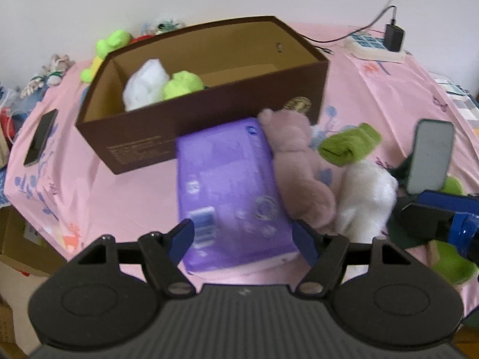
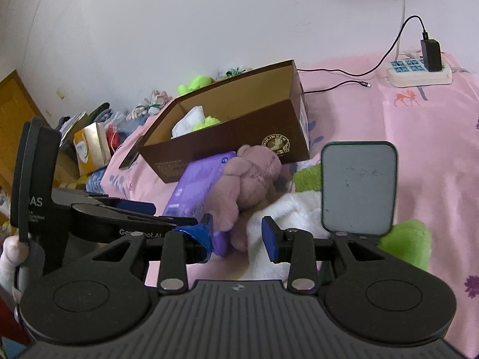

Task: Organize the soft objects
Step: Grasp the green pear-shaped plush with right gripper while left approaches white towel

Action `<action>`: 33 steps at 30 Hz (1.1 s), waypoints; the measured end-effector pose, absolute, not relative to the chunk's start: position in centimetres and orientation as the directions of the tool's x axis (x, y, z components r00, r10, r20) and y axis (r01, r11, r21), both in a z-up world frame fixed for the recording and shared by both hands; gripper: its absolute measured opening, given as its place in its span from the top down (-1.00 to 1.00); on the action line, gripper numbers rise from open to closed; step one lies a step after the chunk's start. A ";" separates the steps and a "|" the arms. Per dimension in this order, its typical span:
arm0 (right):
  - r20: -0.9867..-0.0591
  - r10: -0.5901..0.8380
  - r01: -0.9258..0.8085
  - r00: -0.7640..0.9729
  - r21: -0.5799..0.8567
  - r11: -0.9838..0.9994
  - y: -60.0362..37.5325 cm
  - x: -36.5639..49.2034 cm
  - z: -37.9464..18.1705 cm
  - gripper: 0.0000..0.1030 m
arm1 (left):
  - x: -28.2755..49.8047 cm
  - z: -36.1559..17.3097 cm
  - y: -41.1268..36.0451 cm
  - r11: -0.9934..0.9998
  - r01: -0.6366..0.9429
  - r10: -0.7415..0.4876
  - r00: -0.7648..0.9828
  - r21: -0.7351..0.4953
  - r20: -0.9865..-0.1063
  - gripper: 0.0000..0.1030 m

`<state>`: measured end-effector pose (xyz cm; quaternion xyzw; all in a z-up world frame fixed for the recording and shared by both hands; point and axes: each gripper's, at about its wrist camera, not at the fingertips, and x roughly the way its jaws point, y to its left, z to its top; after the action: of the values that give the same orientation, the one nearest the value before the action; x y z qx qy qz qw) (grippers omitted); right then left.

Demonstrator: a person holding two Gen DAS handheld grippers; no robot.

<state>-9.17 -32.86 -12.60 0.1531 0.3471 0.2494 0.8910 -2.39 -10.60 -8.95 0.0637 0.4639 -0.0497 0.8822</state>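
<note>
Straddling the near end of a purple pack [image 1: 227, 185] with the left tongs [image 1: 242, 236], at 6 o'clock in the left view. Flanking its two long edges with the blue pads [image 1: 304, 240], though cannot tell whether pressing on it or only sitting beside it. Lying on the pink bed [image 1: 119, 203], that pack, and ending at the front wall of the brown box [image 1: 143, 137] toward 12 o'clock. Leaning against the pack's 3 o'clock edge: a pink bear [image 1: 299, 161]. Lying past the bear, toward 3 o'clock: a green towel [image 1: 347, 146] and, just beside it, a white plush [image 1: 365, 197].

Sitting inside the box, at its 9 o'clock end: a white toy [image 1: 143, 86] and a green toy [image 1: 182, 85], touching each other.

Hanging released at 6 o'clock in the right view, the right tongs [image 2: 238, 236], grasping nothing. Showing in the gap just past the tips: the bear's leg and the white plush. Standing up at 3 o'clock beside those tongs: a grey panel [image 2: 359, 188]. Peeking out below it: a green plush [image 2: 410, 239].

Lying on the bed at 9 o'clock in the left view: a phone [image 1: 40, 137]. Resting at 1 o'clock: a power strip [image 1: 374, 46], carrying a black charger [image 1: 394, 37].
</note>
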 end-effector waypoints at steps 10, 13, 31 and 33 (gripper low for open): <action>-0.562 0.512 -0.240 0.650 0.488 0.840 -37.9 -10.7 -14.0 0.64 | -4.2 -8.9 -13.5 0.965 0.262 -0.144 0.576 0.015 -0.805 -0.42; -0.563 0.483 -0.203 0.671 0.487 0.850 -39.1 -11.3 -14.0 0.64 | -4.9 -8.6 -14.9 0.943 0.331 -0.186 0.580 0.021 -0.793 -0.42; -0.659 0.392 0.002 0.641 0.512 0.859 -44.1 -11.7 -17.1 0.60 | -2.8 -10.5 -19.8 0.796 0.599 -0.323 0.543 0.087 -0.775 -0.52; -0.657 0.404 0.007 0.637 0.529 0.849 -44.2 -11.3 -17.3 0.59 | -2.4 -11.0 -20.0 0.790 0.606 -0.320 0.535 0.091 -0.782 -0.56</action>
<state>-11.33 -44.19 -17.32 0.2501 0.4106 0.1144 0.8693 -2.35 -20.03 -10.97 0.1789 0.3993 -0.2700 0.8577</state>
